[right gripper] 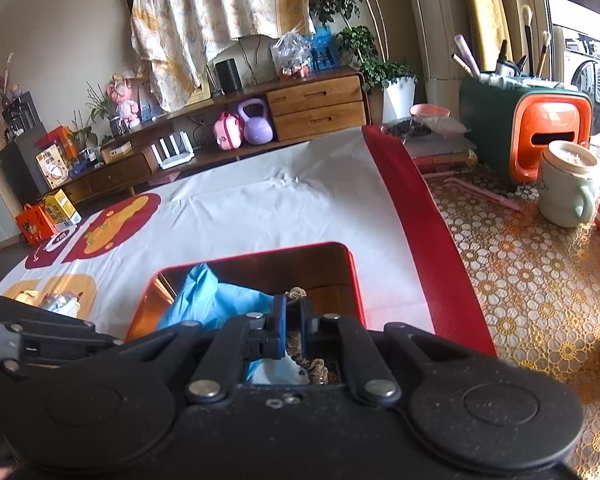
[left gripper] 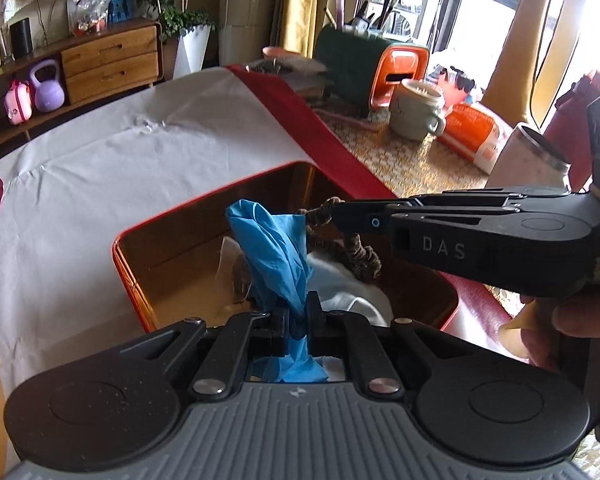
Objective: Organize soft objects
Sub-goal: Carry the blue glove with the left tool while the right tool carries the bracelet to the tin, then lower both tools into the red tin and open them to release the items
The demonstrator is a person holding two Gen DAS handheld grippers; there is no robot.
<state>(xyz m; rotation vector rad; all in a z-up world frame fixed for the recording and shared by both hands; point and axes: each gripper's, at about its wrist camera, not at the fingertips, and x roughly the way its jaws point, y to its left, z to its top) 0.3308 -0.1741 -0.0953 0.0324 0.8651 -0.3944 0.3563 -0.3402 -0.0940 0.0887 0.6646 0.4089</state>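
My left gripper [left gripper: 300, 314] is shut on a crumpled blue glove [left gripper: 276, 248] and holds it over a red-rimmed metal tin [left gripper: 132, 272]. My right gripper [left gripper: 332, 208] comes in from the right, shut on a brown fuzzy scrunchie [left gripper: 360, 256] that hangs over the tin. In the right wrist view the right gripper [right gripper: 294, 322] pinches the scrunchie [right gripper: 296, 294] above the tin [right gripper: 352, 280], with the blue glove [right gripper: 212, 304] just left of it. White cloth [left gripper: 340, 284] lies inside the tin.
The tin sits on a white cloth with a red border [right gripper: 412, 208] over the table. To the right stand a green mug [right gripper: 568, 188], an orange-and-green holder with brushes [right gripper: 540, 132] and a white cup [left gripper: 528, 156] on a lace cover. A sideboard [right gripper: 300, 108] is behind.
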